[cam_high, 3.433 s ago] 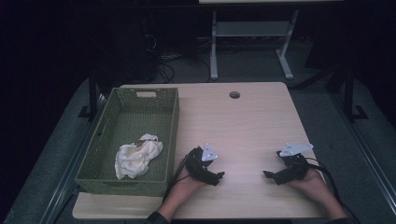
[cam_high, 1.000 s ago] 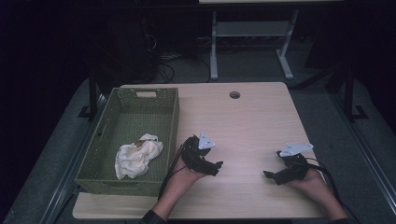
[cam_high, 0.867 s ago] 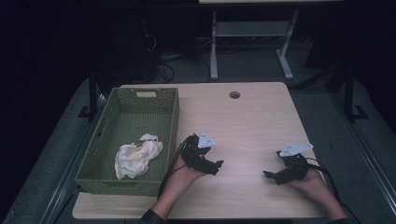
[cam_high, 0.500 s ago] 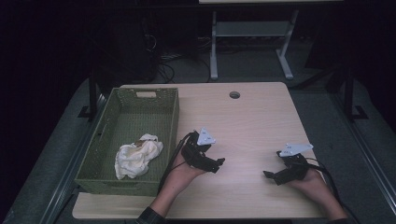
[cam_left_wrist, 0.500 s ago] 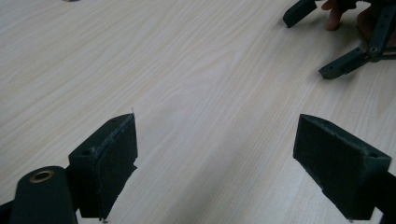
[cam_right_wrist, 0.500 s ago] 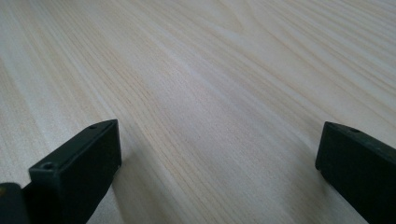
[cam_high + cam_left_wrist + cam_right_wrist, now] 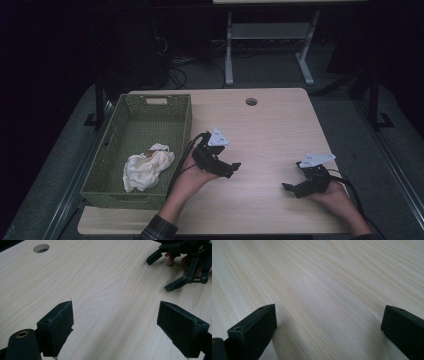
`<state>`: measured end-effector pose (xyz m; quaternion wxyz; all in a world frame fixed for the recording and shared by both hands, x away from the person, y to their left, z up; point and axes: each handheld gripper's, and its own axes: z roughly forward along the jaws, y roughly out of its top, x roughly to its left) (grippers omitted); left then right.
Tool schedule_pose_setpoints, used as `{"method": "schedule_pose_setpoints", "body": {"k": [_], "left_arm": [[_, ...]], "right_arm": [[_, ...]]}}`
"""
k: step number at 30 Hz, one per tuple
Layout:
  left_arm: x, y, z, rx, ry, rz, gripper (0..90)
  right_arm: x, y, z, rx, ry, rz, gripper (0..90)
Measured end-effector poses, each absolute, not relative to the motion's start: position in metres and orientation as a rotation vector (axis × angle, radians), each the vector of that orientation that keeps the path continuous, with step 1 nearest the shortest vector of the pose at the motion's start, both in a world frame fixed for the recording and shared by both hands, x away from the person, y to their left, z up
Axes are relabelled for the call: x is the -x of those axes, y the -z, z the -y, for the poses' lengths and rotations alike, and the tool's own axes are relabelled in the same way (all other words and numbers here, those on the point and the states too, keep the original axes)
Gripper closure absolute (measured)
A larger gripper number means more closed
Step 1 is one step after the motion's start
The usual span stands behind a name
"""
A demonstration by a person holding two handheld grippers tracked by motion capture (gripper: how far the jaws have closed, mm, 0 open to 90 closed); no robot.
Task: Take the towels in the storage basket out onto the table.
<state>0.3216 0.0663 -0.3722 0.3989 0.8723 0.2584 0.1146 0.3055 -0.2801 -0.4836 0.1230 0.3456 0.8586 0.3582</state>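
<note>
Hovering left tongs (image 7: 231, 169), beside basket (image 7: 186, 131) rim

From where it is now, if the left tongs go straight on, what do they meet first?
Probably the right tongs: the left tongs stand open over the bare table, and the right ones lie ahead, somewhat to one side. Depth is unclear, so they might pass.

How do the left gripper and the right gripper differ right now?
The left gripper is beside the green basket, near the table's middle; the right gripper lies near the table's right front corner. The left points right, the right points left. Both are open, holding nothing.
</note>
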Motion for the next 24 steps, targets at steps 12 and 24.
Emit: {"method": "schedule_pose_setpoints", "body": {"k": [12, 24], "left_arm": [[-0.329, 0.358, -0.083, -2.186, -0.283, -0.655, 13.4], [-0.329, 0.352, -0.104, -2.198, -0.288, -0.664, 13.4]], "right_arm": [[-0.305, 0.484, 0.280, -1.009, -1.046, -2.504, 0.0], [-0.306, 0.483, 0.280, -1.007, -1.043, -2.507, 0.0]]}}
